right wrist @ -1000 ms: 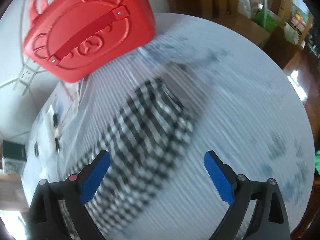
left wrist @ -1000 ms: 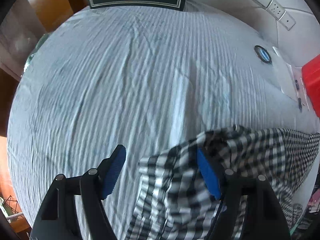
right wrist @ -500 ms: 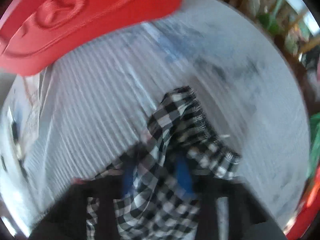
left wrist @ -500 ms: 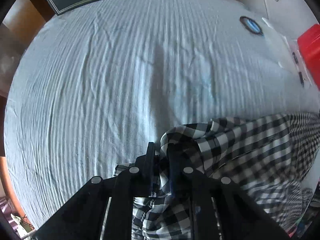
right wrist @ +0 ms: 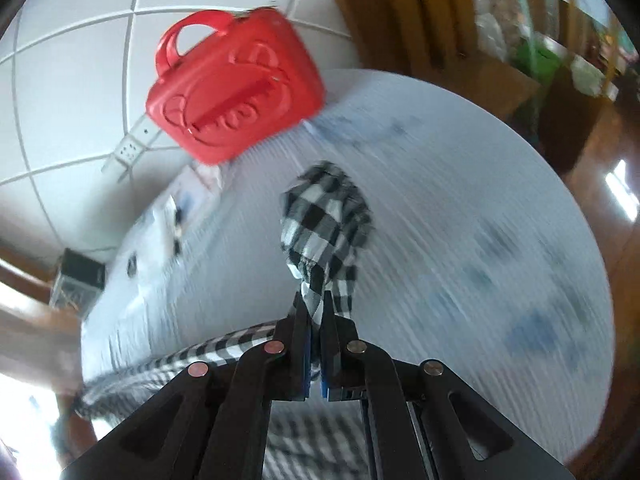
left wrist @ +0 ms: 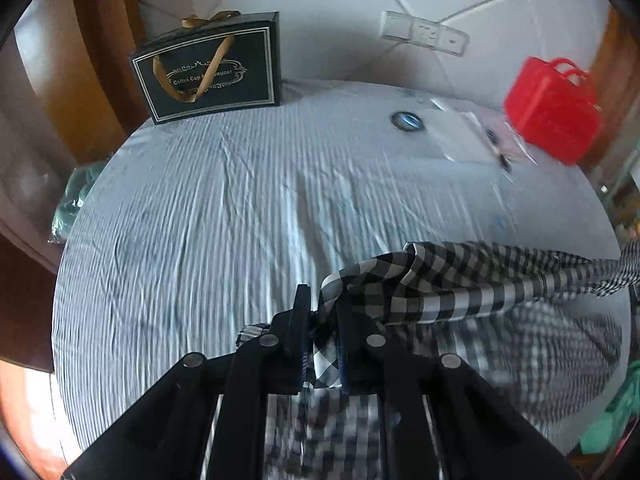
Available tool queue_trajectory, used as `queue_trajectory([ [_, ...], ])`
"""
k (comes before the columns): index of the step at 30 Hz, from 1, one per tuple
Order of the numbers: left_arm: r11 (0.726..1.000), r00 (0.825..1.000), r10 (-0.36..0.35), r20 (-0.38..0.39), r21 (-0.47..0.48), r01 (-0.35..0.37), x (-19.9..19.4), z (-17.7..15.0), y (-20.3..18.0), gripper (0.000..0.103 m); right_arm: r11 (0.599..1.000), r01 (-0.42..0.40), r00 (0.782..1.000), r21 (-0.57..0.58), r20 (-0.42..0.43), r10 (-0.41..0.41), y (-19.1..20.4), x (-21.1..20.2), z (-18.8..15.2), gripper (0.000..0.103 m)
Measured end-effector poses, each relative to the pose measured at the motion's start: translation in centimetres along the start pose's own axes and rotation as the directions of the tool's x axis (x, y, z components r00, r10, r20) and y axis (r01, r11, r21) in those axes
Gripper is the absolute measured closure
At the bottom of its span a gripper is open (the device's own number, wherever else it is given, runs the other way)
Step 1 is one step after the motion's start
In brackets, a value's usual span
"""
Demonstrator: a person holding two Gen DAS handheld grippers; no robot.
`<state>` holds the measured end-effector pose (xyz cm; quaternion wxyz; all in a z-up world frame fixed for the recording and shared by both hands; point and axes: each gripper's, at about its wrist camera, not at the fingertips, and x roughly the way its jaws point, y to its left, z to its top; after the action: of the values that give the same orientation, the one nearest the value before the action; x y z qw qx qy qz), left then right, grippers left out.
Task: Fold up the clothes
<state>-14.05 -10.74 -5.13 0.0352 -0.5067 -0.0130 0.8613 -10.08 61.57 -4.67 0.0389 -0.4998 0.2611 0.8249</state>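
A black-and-white checked garment [left wrist: 448, 280] hangs lifted over the table covered in a pale blue striped cloth [left wrist: 224, 208]. My left gripper [left wrist: 322, 320] is shut on one bunched corner of it, and the fabric stretches away to the right edge of the left wrist view. In the right wrist view my right gripper [right wrist: 316, 320] is shut on another part of the checked garment [right wrist: 324, 224], which sticks up in a crumpled lobe past the fingertips. More of the fabric trails off to the lower left there, blurred.
A red plastic case [left wrist: 554, 110] with handles stands at the far right of the table, also red case [right wrist: 236, 88] in the right wrist view. A dark gift bag [left wrist: 210, 66] stands at the back left. A small round object [left wrist: 407, 121] and clear plastic sleeves [left wrist: 464, 136] lie near the wall.
Both grippers went from open over the garment to shut on it, then lifted it off the cloth. The views pulled back, so the wall, bag and red case now show.
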Motion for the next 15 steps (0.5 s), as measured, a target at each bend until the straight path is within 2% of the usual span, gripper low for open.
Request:
queue_trajectory([
  [3,1.0,1.0,-0.004,-0.019,0.03,0.004,-1.2,-3.4,-0.5,0.091,0.999,0.016,0.999,0.052,-0.039,-0.014,-3.8,-1.8,-5.4,0.1],
  [6,0.999,0.997,0.001,-0.075,0.04,0.002,-0.5,-6.8,-1.1,0.091,0.994,0.05,0.994,0.1,-0.107,-0.039,-7.3,-1.7,-10.4,0.1],
  [11,1.0,0.98,0.025,-0.197,0.008,-0.023,2.0,-11.5,-0.3,0.091,0.985,0.087,0.973,0.148,-0.227,-0.052,-11.0,1.0,-15.6,0.099],
  [13,1.0,0.971,0.014,-0.237,-0.022,-0.02,2.3,-12.6,0.1,0.091,0.983,0.113,0.964,0.142,-0.255,-0.074,-11.4,1.9,-16.3,0.091],
  [15,0.999,0.964,-0.005,-0.266,-0.047,-0.008,1.9,-13.1,0.4,0.084,0.981,0.152,0.957,0.123,-0.265,-0.115,-11.6,1.9,-16.5,0.071],
])
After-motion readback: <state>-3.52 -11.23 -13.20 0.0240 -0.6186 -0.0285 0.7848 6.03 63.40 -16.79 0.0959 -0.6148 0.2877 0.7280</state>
